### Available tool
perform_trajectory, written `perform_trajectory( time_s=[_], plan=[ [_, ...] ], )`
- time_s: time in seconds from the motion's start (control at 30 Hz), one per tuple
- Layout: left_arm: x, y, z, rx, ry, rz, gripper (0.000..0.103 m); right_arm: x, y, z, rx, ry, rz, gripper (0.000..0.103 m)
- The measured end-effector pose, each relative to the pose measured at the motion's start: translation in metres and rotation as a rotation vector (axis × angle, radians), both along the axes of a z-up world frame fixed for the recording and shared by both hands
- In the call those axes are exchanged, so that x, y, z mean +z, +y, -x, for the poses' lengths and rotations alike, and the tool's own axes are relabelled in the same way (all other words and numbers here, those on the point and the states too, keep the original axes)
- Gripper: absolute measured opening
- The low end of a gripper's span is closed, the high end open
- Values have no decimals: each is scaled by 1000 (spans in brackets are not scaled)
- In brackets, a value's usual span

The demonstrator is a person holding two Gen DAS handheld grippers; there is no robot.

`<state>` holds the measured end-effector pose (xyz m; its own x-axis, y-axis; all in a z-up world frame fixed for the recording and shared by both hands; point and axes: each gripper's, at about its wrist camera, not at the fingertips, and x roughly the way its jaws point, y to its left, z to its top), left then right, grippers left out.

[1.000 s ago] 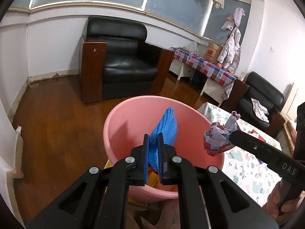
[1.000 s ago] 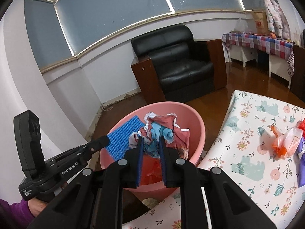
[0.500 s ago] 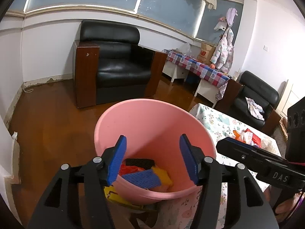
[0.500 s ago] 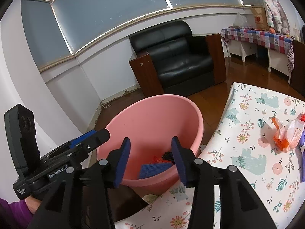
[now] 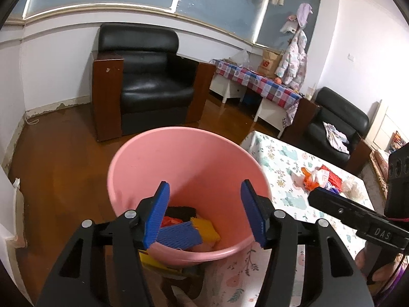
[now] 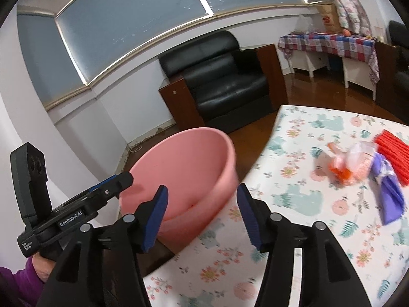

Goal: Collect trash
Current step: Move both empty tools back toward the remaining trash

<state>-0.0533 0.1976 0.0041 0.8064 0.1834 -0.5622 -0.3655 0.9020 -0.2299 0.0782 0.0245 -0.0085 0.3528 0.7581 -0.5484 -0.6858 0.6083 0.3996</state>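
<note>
1. Left gripper (image 5: 204, 211) sat over the pink bin (image 5: 143, 163); jaws wide apart, nothing between the pads, only the bin's inside showing through the gap.
2. Down past the left jaws, at the bin's bottom: a blue ribbed piece (image 5: 179, 235), a yellow piece (image 5: 205, 230) beside it, something red and something black behind (too jumbled to name further).
3. Right gripper (image 6: 202, 216) pointed at the seam between the bin's near wall (image 6: 194, 179) and the floral-cloth counter (image 6: 294, 153); jaws opening, nothing held between them.
4. Remaining trash lay on the counter, well off to the right of the right jaws and beyond their tips: an orange-and-clear crumpled wrapper (image 6: 350, 161), a purple wrapper (image 6: 388, 197) touching it, a red ribbed piece (image 6: 393, 151) at the far edge. Right-wrist view blurred there.
5. Handling, judged: all of it looked light and soft. The wrappers should crush flat under the pads and may be slick, so pinch through the thickest bunched part, not a loose corner.
6. The ribbed red piece looked like foam netting (springy, easy to grip); take it across a short edge.
7. Light pieces may cling to the pads on release over the bin.
</note>
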Motion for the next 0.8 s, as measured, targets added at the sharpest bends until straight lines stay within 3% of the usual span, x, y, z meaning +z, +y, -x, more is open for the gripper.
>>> perform_trajectory(
  time_s=[0.17, 0.5, 0.8],
  plan=[
    [3, -19, -7, -40, 14, -58, 58, 2, -36, -2, -77, -15, 17, 58],
    [7, -57, -20, -163, 5, -60, 58, 3, -143, -12, -340, -63, 52, 58],
    [7, -85, -32, -221, 18, -86, 58, -10, -205, -23, -488, -33, 60, 58]
  ],
)
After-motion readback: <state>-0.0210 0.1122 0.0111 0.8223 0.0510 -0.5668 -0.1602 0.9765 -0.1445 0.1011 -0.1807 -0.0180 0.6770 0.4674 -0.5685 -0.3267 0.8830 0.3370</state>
